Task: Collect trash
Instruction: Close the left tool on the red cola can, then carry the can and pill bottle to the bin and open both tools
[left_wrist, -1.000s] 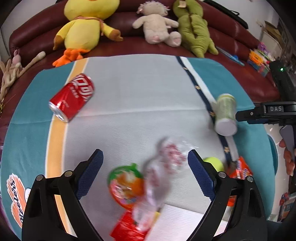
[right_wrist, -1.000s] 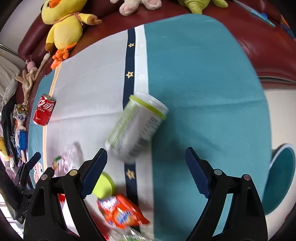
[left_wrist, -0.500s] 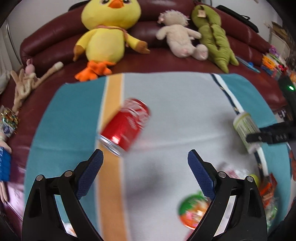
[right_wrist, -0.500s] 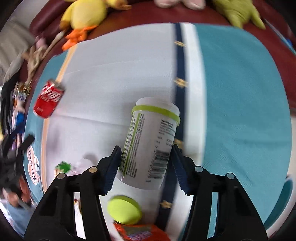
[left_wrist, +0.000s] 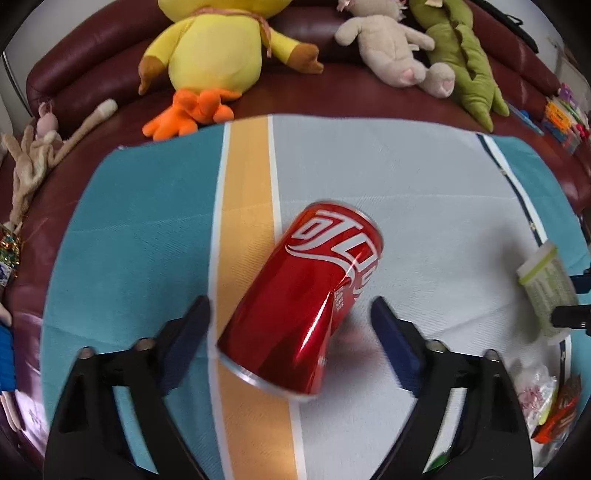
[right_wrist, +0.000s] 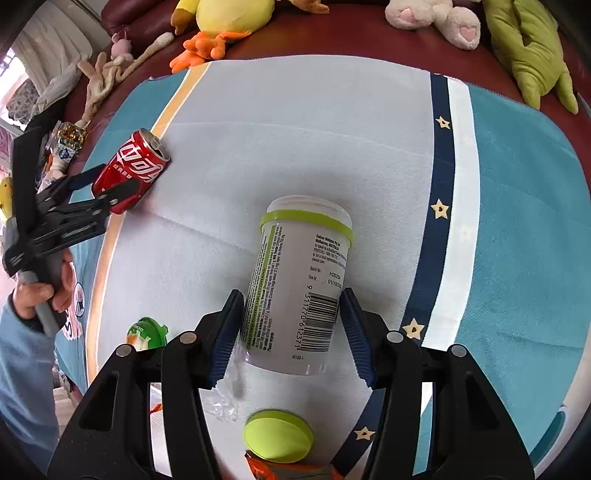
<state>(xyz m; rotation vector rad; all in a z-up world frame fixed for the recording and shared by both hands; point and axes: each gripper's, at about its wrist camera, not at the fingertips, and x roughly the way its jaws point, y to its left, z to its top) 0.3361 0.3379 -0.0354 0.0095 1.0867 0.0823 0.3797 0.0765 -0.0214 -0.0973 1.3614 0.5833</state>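
- Right now the left gripper (left_wrist: 290, 317) straddles the red cola can (left_wrist: 306, 317), which lies on its side on the striped cloth (left_wrist: 406, 177), half on the orange stripe and half on the pale panel.
- Its jaws are closing, with the can between them; a gap shows on either side of the can in the left wrist view, so the pads do not press on it yet.
- The can's long axis runs on a slant between the jaws, opened end toward the camera and to the left, base away and to the right; the pads would therefore meet the wall askew, I judge, unless the wrist rolls a little.
- A dent creases the can's side, so I expect it to give under the squeeze.
- The right gripper (right_wrist: 291, 328) is clamped on the white tablet bottle (right_wrist: 299, 284) low on its body, the green-ringed cap pointing away from the camera along the fingers.
- For the can the left hand (right_wrist: 44, 291) is plainly the nearer; the right gripper is well apart and already full.
- Loose wrappers, a small green-topped cup (right_wrist: 146, 332) and a lime lid (right_wrist: 279, 435) lie near the right gripper, not yet collected.
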